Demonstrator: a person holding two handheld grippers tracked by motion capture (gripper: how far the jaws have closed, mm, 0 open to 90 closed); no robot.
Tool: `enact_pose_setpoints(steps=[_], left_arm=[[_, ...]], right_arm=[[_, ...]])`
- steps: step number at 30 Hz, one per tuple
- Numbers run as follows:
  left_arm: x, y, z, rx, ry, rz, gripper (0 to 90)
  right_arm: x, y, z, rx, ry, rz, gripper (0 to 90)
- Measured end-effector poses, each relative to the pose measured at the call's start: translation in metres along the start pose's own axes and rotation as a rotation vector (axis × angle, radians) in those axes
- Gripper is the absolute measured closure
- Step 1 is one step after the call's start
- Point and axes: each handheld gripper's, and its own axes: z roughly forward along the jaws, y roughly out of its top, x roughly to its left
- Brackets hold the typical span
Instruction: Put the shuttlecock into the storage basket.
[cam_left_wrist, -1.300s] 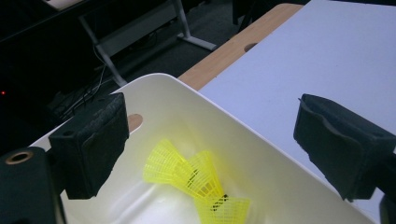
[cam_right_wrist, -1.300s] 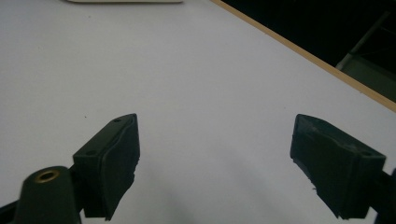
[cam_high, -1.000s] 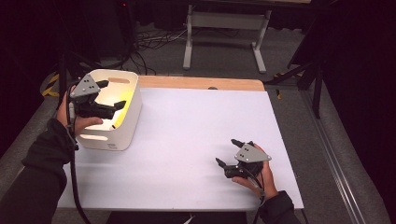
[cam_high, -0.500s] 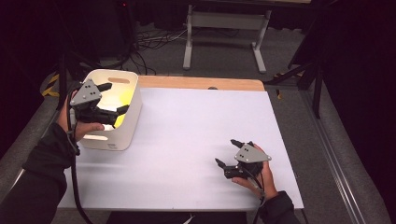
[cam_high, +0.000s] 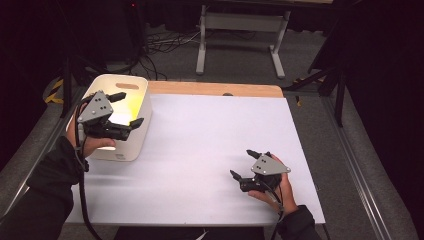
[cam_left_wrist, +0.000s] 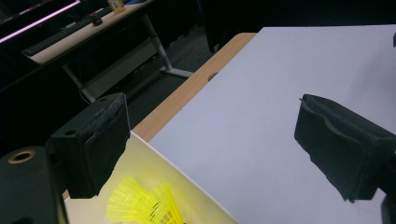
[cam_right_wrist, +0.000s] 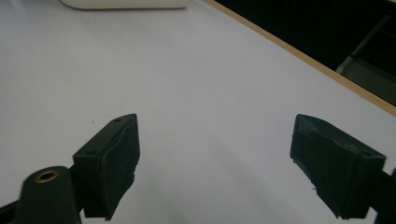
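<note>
A white bin (cam_high: 131, 150) stands at the table's left edge, glowing yellow inside. My left gripper (cam_high: 129, 108) hovers open over the bin's near right part with nothing between its jaws. In the left gripper view, that gripper (cam_left_wrist: 212, 126) looks across the bin's rim (cam_left_wrist: 187, 186), and yellow mesh shuttlecocks (cam_left_wrist: 144, 205) lie inside below it. My right gripper (cam_high: 240, 163) rests low over the white table top (cam_high: 200, 140) at the front right, open and empty. In the right gripper view, bare table lies beyond the open gripper (cam_right_wrist: 215, 140), with the bin (cam_right_wrist: 126, 3) far off at the top edge.
A wooden strip (cam_high: 215, 89) runs along the table's far edge. Beyond it stand a metal table frame (cam_high: 240, 30) and cables on the floor. A desk with a keyboard (cam_left_wrist: 70, 37) is behind the table in the left gripper view.
My left gripper has drifted slightly toward the person over the bin, still open. The right gripper has not moved.
</note>
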Motion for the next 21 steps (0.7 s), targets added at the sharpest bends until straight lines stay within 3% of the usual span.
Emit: enact_pose_setpoints(steps=[21], left_arm=[[-0.033,0.005,-0.001,-0.044,-0.057,0.068,11.0]], right_arm=[[0.006,0.005,-0.002,-0.003,0.019,-0.016,17.3]])
